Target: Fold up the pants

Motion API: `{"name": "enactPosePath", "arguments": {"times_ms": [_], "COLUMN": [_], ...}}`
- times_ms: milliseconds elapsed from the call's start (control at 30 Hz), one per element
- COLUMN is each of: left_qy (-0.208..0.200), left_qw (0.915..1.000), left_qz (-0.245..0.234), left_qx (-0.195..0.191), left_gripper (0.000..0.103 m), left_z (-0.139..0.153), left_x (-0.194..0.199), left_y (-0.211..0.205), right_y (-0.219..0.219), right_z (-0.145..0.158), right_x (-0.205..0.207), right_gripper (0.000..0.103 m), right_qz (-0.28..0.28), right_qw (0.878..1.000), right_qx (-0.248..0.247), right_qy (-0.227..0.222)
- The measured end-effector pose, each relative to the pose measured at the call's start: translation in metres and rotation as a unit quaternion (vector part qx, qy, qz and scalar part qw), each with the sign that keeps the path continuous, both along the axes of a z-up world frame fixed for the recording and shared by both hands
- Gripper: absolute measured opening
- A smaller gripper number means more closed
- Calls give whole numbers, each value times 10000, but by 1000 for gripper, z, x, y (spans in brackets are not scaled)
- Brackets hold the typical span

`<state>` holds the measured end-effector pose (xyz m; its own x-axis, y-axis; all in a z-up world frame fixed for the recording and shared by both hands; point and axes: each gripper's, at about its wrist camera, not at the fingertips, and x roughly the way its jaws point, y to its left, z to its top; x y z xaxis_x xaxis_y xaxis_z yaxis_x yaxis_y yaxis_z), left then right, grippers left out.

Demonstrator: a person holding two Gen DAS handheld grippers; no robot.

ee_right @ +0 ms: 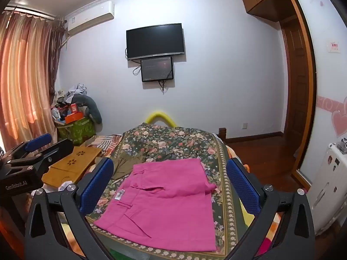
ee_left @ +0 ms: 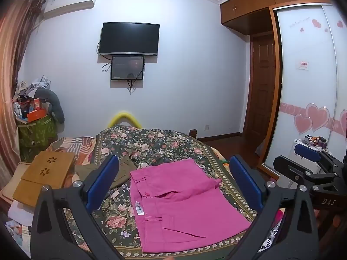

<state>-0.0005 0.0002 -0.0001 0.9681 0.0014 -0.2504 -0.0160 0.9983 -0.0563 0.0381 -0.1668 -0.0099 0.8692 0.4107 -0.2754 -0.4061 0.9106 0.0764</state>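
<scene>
Pink pants (ee_left: 182, 203) lie folded into a compact rectangle on the floral bedspread (ee_left: 151, 143), waistband and white label to the left. They also show in the right wrist view (ee_right: 167, 203). My left gripper (ee_left: 173, 169) is open and empty, held above and in front of the pants. My right gripper (ee_right: 171, 171) is open and empty too, hovering above the pants. The right gripper shows at the right edge of the left wrist view (ee_left: 312, 158), and the left gripper at the left edge of the right wrist view (ee_right: 41, 143).
Olive-brown pants (ee_left: 121, 171) lie crumpled on the bedspread just left of the pink pair. A wooden lap desk (ee_left: 45, 173) rests at the bed's left. A green bin piled with clutter (ee_left: 36, 127) stands by the curtain. A wardrobe (ee_left: 308, 75) stands at right.
</scene>
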Motion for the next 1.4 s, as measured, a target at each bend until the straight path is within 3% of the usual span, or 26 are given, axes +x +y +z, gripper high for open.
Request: {"name": "enactPosePath", "arguments": {"times_ms": [333,1400], "left_qy": [28,98], "left_qw": [9999,9999], "left_qz": [-48,-84], "left_qx": [123,20], "left_gripper": [103,103], "left_z": [-2,-2], "left_x": [0,6], "left_y": [-5,-3], "right_y": [-1,0], "right_z": [-1,-2], "right_x": [1,2], "right_gripper": [103,103], "right_qz": [-2,1], "right_qw": [10000,10000], "right_qx": [16,13], "right_qy": [19,35]}}
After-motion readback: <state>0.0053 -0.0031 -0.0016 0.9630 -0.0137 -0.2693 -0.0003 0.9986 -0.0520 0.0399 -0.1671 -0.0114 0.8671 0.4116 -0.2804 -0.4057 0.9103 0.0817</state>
